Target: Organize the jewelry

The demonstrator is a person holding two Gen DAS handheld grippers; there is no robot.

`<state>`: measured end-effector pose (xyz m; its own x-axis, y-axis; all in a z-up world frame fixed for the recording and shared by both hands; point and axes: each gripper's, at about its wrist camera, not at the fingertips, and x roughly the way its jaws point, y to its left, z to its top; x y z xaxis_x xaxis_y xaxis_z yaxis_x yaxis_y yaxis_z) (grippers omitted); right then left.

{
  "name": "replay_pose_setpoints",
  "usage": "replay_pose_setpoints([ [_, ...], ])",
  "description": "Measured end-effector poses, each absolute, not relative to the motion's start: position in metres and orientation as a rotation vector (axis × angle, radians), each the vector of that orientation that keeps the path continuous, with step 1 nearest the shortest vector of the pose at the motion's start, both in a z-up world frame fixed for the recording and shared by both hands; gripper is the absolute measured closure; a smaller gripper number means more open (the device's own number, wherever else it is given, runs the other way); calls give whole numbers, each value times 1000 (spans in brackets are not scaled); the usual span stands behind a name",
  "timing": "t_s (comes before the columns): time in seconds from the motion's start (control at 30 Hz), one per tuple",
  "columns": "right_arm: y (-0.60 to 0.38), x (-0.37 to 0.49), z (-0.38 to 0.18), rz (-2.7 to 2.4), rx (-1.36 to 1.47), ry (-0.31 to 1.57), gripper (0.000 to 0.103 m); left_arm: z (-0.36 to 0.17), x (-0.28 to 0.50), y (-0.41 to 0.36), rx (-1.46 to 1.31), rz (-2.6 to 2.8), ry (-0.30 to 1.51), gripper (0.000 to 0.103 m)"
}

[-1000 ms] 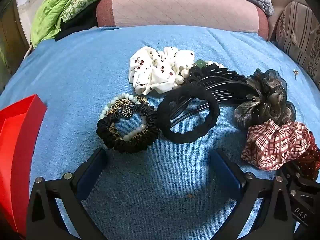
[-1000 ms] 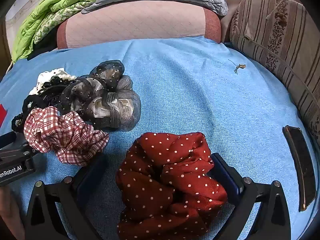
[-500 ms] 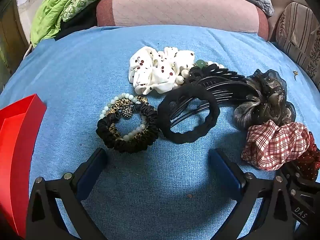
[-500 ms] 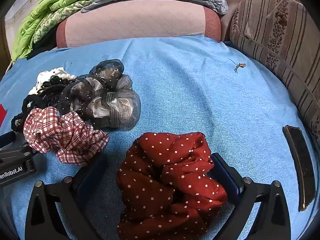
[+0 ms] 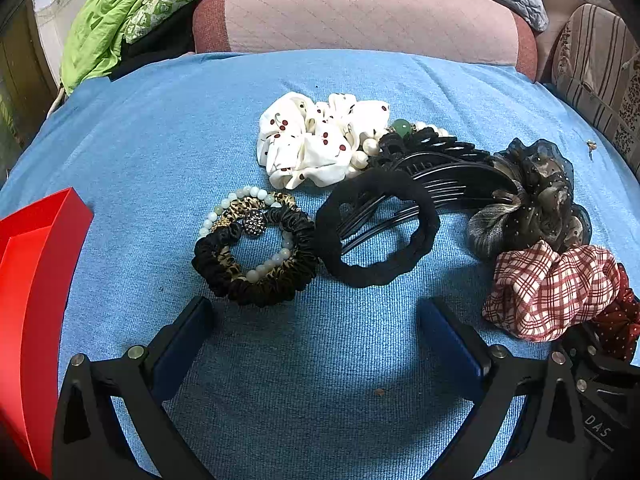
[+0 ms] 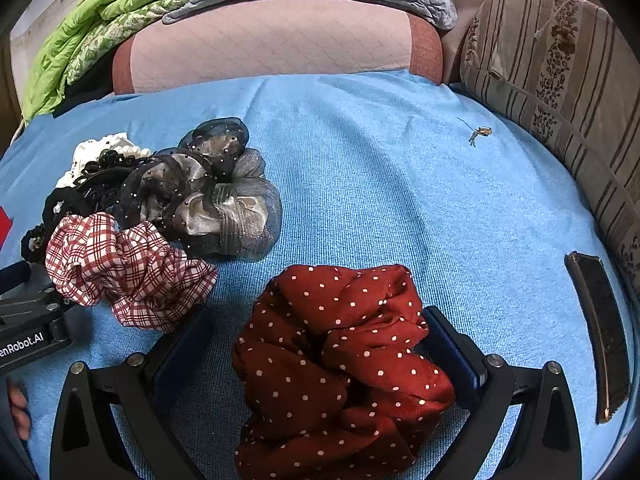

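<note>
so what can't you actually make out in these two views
- Red box, left wrist view: cut off by the left edge, inside hidden.
- Small trinket, right wrist view: too small to identify.
- Black hair comb, left wrist view: partly covered by the black ring scrunchie and organza scrunchie.
- Red polka-dot scrunchie between the right tongs: contact unclear.

Red tray (image 5: 36, 280) cut off at left edge; small trinket (image 6: 478, 134) too small to identify

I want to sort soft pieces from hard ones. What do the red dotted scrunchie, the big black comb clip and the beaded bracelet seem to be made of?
Red dotted scrunchie: matte woven cloth, folds softly. Black comb clip: probably hard plastic, glossy teeth. Beaded bracelet: smooth pale beads, stone or glass, unclear.
</note>
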<state>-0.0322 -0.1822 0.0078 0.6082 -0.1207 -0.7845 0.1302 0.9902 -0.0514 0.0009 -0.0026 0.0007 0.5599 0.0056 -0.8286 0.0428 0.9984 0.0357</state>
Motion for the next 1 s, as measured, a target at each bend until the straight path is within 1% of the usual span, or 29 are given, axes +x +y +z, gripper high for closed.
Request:
replay_pose_setpoints([
  [0.23,-185,-34,9,-130,39,903,0,4,1,-1,76,-56,1011,0],
  [0.43,-187,-39,11,-95,55,926,0,15,-19,10,52,-74,1032,0],
  [0.7,-176,-45,12,-127,35,946,0,66,-70,23,57,-66,874,0],
  [0.87,-171,-49,18,-169,19,985,0,92,-98,31,71,-63,812,0],
  [1.0,-157,-72,33,-197,-61,935,1,113,-117,41,77,-50,764,0],
])
